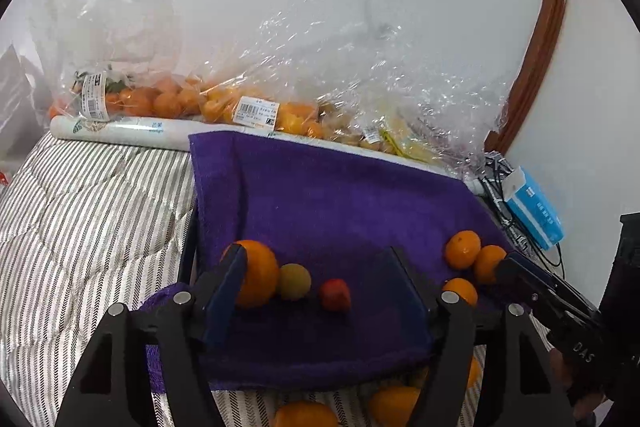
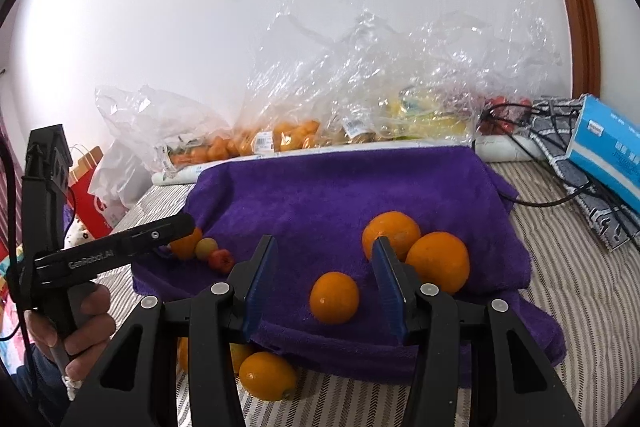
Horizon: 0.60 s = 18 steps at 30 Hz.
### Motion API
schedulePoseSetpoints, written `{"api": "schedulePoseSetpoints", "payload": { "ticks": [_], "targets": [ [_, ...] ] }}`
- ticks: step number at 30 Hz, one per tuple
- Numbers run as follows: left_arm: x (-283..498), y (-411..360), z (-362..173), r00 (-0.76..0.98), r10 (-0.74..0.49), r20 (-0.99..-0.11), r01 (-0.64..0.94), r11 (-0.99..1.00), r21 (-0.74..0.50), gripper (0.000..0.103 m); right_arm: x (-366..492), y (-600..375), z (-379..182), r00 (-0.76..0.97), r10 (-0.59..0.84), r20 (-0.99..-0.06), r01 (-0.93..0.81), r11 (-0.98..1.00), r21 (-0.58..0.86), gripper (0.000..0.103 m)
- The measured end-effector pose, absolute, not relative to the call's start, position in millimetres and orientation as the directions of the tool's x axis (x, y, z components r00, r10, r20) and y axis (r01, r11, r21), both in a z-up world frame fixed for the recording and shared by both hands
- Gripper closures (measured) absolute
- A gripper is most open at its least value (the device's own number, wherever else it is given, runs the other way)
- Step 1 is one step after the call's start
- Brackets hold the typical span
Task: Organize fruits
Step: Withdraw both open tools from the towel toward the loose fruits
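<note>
Between my right tongs (image 2: pixel 326 277), which are gaping wide, the small orange (image 2: pixel 334 297) is sitting on the purple towel (image 2: pixel 340 187), straight ahead. My left tongs (image 1: pixel 316 277) (also wide, holding nothing) are farther off.

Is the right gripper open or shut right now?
Open. In the right wrist view the right gripper has its blue-padded fingers spread wide, with a small orange on the purple towel between them, untouched.

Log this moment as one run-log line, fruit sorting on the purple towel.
left gripper: open, empty | right gripper: open, empty | purple towel: three oranges right, orange, green fruit, red fruit left
</note>
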State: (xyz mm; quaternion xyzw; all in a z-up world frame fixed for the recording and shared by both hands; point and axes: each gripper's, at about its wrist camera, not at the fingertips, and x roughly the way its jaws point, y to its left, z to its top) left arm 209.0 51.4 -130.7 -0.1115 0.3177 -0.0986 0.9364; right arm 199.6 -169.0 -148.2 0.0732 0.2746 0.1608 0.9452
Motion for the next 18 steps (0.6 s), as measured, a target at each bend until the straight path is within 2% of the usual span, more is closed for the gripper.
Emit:
{"api": "schedulePoseSetpoints", "payload": {
  "ticks": [8,14,18],
  "targets": [
    [203.3,50.4,-123.6,0.792,-0.233,-0.564,0.106,0.962,-0.250,0.033,200.0,-163.9,-145.6,0.797,0.272,-0.540,-0.210,0.962,0.176,0.054],
    [196.5,58.7,-111.5,0.820,-0.140,-0.555,0.047,0.983,-0.179,0.033,183.5,-147.3,-136.0,0.768,0.251,-0.589,-0.198,0.968,0.156,0.054],
    [191.3,70.0,-107.4,0.809,-0.136,-0.572,0.025,0.980,-0.199,0.034,163.6,-128.8,-134.9,0.751,0.250,-0.611,-0.225,0.967,0.120,0.055]
  ]
}}
